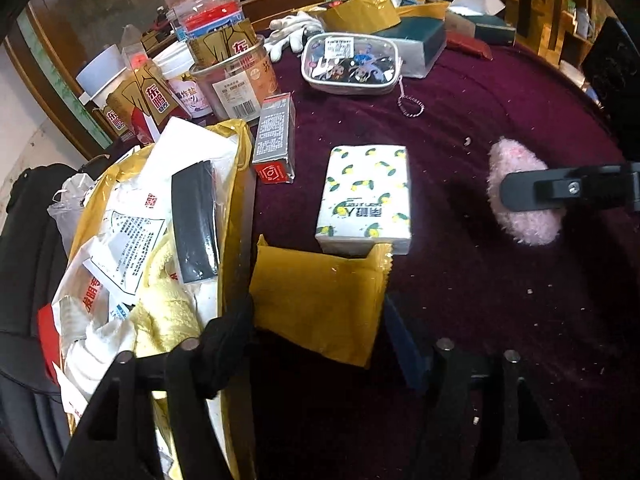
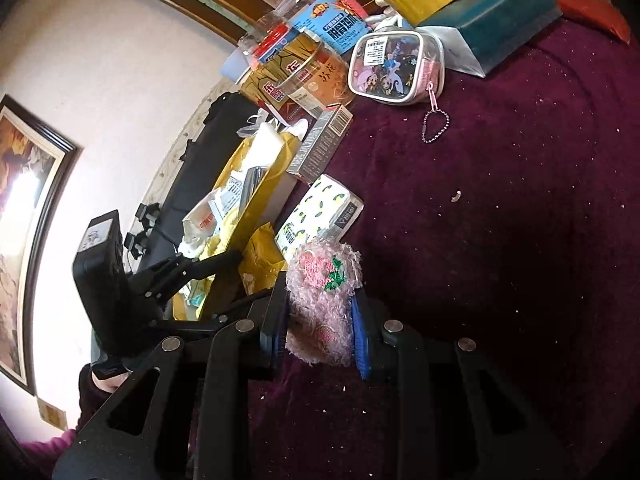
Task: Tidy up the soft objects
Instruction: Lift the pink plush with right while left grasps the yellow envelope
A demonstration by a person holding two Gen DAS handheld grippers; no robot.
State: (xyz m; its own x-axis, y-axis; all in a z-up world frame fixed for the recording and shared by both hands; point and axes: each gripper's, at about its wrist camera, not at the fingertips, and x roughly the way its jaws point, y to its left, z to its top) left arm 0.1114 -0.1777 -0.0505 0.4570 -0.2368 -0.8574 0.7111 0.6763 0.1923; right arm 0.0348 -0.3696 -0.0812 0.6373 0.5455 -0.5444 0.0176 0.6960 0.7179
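A fluffy pink plush [image 2: 320,300] with a green embroidered patch sits between the fingers of my right gripper [image 2: 320,336], which is shut on it just above the purple tablecloth [image 2: 500,240]. In the left wrist view the same plush [image 1: 520,192] shows at the right, held by the right gripper's black finger [image 1: 560,190]. My left gripper [image 1: 316,344] is open over the edge of a yellow bag [image 1: 236,200] stuffed with white packets and a yellow cloth [image 1: 168,308]. A lemon-print tissue pack [image 1: 366,196] lies in the middle.
A yellow wrapper [image 1: 316,300] lies by the tissue pack. A grey carton [image 1: 274,140], a clear pouch with cartoon figures [image 1: 352,64], white gloves [image 1: 292,32], jars [image 1: 232,76] and a teal box [image 1: 416,40] crowd the far side. Black bags [image 1: 24,240] stand left.
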